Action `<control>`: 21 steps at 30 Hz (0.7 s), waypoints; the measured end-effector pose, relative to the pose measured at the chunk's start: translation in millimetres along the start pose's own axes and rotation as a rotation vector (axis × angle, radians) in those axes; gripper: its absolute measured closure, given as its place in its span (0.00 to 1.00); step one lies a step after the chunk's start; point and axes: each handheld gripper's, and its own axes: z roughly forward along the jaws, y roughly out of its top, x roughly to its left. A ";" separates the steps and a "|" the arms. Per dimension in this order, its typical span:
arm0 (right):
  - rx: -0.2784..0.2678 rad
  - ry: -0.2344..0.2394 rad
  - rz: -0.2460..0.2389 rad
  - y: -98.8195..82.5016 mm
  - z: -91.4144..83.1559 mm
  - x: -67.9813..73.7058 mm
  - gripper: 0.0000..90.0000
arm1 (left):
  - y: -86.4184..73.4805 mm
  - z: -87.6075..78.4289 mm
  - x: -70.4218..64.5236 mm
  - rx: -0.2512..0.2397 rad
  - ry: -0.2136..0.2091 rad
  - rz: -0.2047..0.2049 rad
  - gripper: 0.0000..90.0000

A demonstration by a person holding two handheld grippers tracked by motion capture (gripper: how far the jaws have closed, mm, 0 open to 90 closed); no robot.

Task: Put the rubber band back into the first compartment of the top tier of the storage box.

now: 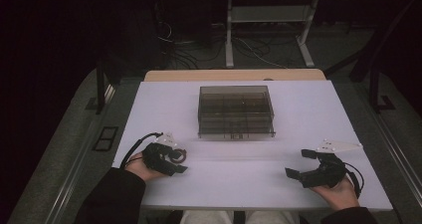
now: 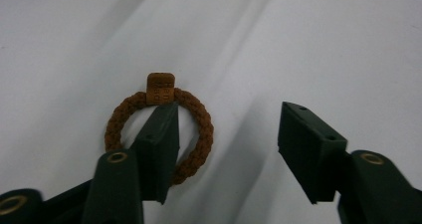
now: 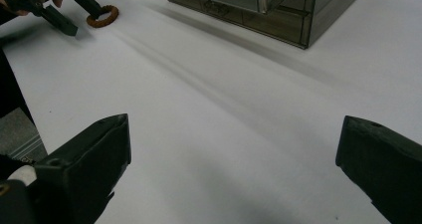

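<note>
A brown braided ring [image 2: 201, 134] with a square brown tag [image 2: 160, 88] lies flat on the white table [image 1: 239, 179]. My left gripper [image 2: 229, 112] is open, and its left jaw reaches over the ring's hole with its tip just short of the tag. The other jaw stands well clear to the right, with nothing held between them. In the high view the left gripper [image 1: 182, 160] rests at the front left with the ring [image 1: 177, 157] at its tips. My right gripper [image 1: 297, 163] is at the front right, wide open [image 3: 234, 124] over bare table.
A smoky see-through box [image 1: 236, 110] with inner compartments stands closed at the table's middle, also seen in the right gripper view as the box [image 3: 263, 5]. From there the left gripper [image 3: 59, 10] and the ring [image 3: 102, 16] appear at top left. Desk legs and cables lie beyond the table.
</note>
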 end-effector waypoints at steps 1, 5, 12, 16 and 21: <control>-0.001 -0.001 -0.004 -0.1 0.1 -0.2 0.00 | -0.1 -0.1 -0.2 -0.003 0.000 -0.003 0.50; -0.001 -0.001 -0.003 -0.1 0.1 -0.3 0.00 | -0.3 -0.5 0.3 -0.002 0.008 -0.001 0.58; 0.000 -0.001 0.000 0.0 0.0 -0.1 0.00 | -0.6 -0.2 1.2 -0.004 0.023 0.000 0.69; 0.001 -0.001 0.001 0.0 0.1 -0.1 0.00 | -0.4 0.7 0.6 0.006 0.029 -0.001 0.73; -0.001 0.000 -0.001 -0.1 0.0 -0.3 0.00 | -0.4 1.3 1.2 0.009 0.035 -0.004 0.78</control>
